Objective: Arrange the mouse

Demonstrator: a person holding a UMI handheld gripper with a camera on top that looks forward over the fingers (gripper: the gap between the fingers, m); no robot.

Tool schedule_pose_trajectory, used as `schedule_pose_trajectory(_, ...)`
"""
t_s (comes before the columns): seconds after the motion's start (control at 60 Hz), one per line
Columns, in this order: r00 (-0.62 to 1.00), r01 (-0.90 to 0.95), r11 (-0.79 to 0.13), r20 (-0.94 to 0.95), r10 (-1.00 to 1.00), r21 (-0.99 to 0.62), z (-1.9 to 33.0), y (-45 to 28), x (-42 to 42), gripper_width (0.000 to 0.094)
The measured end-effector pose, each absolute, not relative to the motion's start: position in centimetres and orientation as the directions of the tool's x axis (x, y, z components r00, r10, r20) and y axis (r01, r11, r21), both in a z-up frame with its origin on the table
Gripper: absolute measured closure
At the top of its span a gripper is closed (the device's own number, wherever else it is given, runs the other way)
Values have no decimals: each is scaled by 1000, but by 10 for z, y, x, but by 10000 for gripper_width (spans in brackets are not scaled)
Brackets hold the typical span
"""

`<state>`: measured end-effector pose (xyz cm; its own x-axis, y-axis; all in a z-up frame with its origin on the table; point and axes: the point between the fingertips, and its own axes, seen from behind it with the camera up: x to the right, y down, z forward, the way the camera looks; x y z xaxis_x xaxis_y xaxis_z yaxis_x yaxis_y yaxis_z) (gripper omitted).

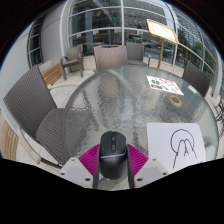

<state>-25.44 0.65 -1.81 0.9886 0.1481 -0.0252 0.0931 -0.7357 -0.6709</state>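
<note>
— One view only: at bottom centre our gripper [112,165] has its pink pads clamped on the mouse [111,152], held over the glass table [110,95].

— Next, we judge, we carry it right onto the white sheet [178,145].

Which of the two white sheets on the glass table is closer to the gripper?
The sheet with the mouse outline, lying just ahead of the fingers beside the held mouse. The other sheet, with small coloured pictures, lies farther across the table. The gripper grips the mouse.

place: patio/terrace | cues: glass table [110,100], chairs [72,62], glazed building front [110,20]
</note>
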Motion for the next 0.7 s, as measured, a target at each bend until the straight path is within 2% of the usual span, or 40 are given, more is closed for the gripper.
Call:
schedule_pose_trajectory(0.1,987,102,-736,-25,159,-670,-16,8,-252,628)
schedule_pose_trajectory(0.2,985,124,-752,-14,174,-647,-14,1,-253,630)
schedule_pose_trajectory(0.25,981,144,-735,-4,196,-663,7,9,-249,629)
schedule_pose_trajectory(0.433,980,145,-532,48,192,-834,205,48,-195,627)
schedule_pose_trajectory(0.517,987,117,-451,55,148,-885,255,57,-159,628)
schedule_pose_trajectory(0.583,991,116,-431,78,105,-895,266,61,-123,629)
schedule_pose_trajectory(0.617,993,113,-432,85,85,-895,258,60,-102,629)
schedule_pose_trajectory(0.633,993,111,-443,85,76,-890,268,61,-83,629)
schedule_pose_trajectory(0.7,996,85,-490,74,42,-868,228,53,-54,630)
